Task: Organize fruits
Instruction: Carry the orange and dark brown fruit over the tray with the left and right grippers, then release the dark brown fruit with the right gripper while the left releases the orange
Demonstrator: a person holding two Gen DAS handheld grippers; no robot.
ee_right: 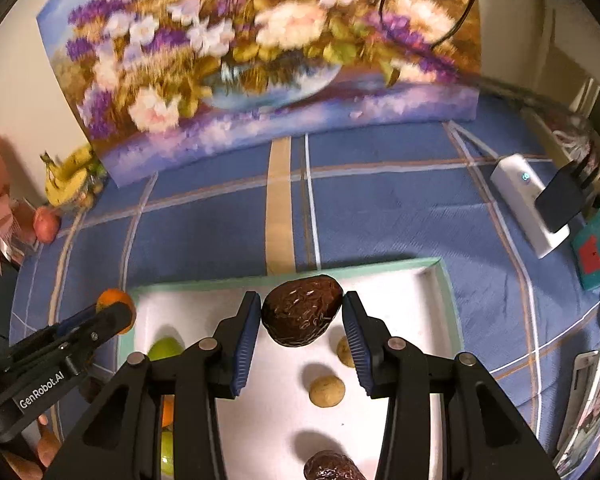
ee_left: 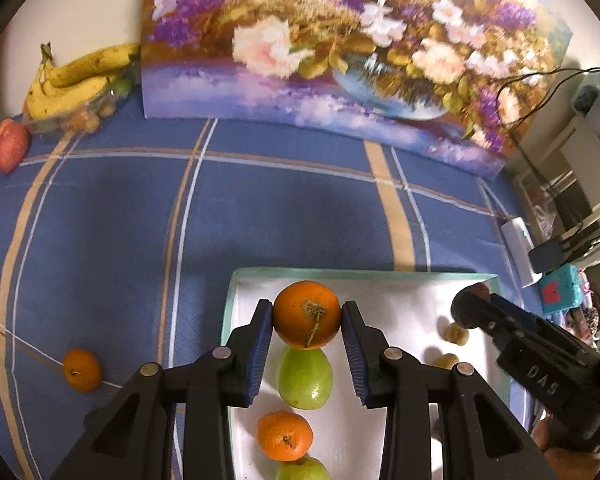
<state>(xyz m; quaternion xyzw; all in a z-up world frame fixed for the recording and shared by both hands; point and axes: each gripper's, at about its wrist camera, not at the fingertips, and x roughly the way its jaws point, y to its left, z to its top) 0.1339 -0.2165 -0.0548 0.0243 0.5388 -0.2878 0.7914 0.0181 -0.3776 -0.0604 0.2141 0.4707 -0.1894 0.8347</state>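
the left gripper is clenching a round orange tangerine with a dry stem between its jaws, hanging just beyond a green pear-shaped fruit and a second tangerine lined up on the white tray with a mint rim. the right gripper is gripping a wrinkled dark-brown oval fruit crosswise, above two small tan fruits. each free slot is lying straight ahead of its jaws.

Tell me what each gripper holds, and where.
Left gripper: orange, pinched at its two sides. Right gripper: dark wrinkled fruit, pinched at its two sides.
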